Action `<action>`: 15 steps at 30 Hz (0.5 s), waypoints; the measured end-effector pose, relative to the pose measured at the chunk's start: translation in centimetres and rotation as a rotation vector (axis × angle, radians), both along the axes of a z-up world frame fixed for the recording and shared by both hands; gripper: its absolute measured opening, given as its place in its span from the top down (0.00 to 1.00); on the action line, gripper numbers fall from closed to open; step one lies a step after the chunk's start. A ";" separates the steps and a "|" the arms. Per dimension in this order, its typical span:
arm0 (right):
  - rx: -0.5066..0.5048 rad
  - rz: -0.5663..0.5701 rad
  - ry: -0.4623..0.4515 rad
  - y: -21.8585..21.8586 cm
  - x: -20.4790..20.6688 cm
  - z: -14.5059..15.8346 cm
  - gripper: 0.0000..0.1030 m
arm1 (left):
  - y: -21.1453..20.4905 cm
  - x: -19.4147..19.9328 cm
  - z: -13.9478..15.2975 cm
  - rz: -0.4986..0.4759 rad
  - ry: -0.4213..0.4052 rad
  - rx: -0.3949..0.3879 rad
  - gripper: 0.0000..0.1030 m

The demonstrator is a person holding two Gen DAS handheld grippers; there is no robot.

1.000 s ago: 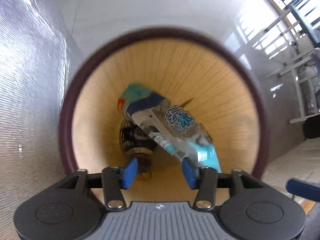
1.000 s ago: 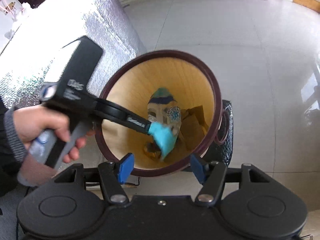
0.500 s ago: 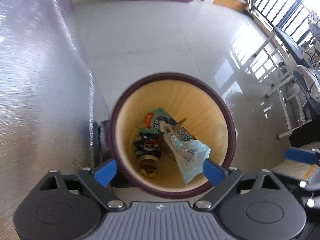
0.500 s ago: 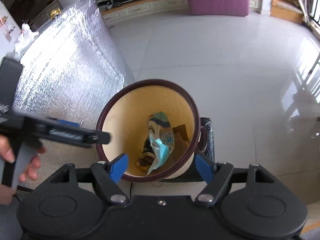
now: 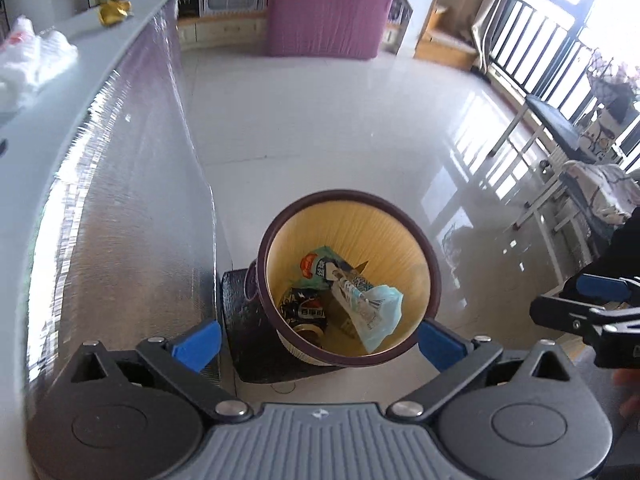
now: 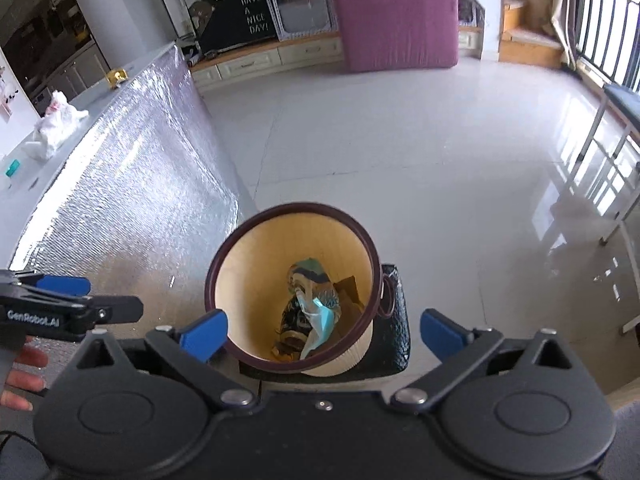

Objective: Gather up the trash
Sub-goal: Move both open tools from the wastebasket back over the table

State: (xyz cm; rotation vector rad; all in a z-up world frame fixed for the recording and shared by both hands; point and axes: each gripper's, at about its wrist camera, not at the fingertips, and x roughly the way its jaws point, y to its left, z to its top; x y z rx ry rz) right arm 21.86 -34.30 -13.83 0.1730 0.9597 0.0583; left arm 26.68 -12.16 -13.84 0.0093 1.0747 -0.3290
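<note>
A round bin [image 5: 348,194] with a dark maroon rim and a tan inside stands on the tiled floor beside a foil-clad counter. In it lie a light blue wrapper [image 5: 376,312], a dark packet [image 5: 304,312] and a green and red packet [image 5: 316,264]. My left gripper [image 5: 319,342] hangs above the bin, its jaws opening wide with nothing between them. My right gripper [image 6: 324,335] also hovers over the bin [image 6: 292,206], jaws opening and empty, with the wrapper [image 6: 320,320] below. Each view catches the other gripper at its edge.
The foil-covered counter [image 6: 140,160] runs along the left, with a white plastic bag [image 6: 56,124] and a gold wrapper [image 5: 114,10] on top. A black mat [image 5: 248,320] lies under the bin. A purple cushion [image 6: 396,12] leans at the back, and a metal rack [image 5: 560,140] stands on the right.
Both grippers have risen and drawn back from the bin. The left jaws spread and let go of the light blue wrapper, which now lies in the bin. The right jaws widened too.
</note>
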 end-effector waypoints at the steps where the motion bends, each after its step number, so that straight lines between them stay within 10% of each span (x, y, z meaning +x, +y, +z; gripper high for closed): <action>1: -0.008 -0.003 -0.011 0.3 -0.3 0.3 0.00 | 0.3 -0.5 0.6 0.001 -0.009 -0.009 0.00; 15: -0.054 -0.007 -0.152 4.1 -5.3 5.8 0.00 | 5.0 -6.2 7.2 0.017 -0.163 -0.100 0.00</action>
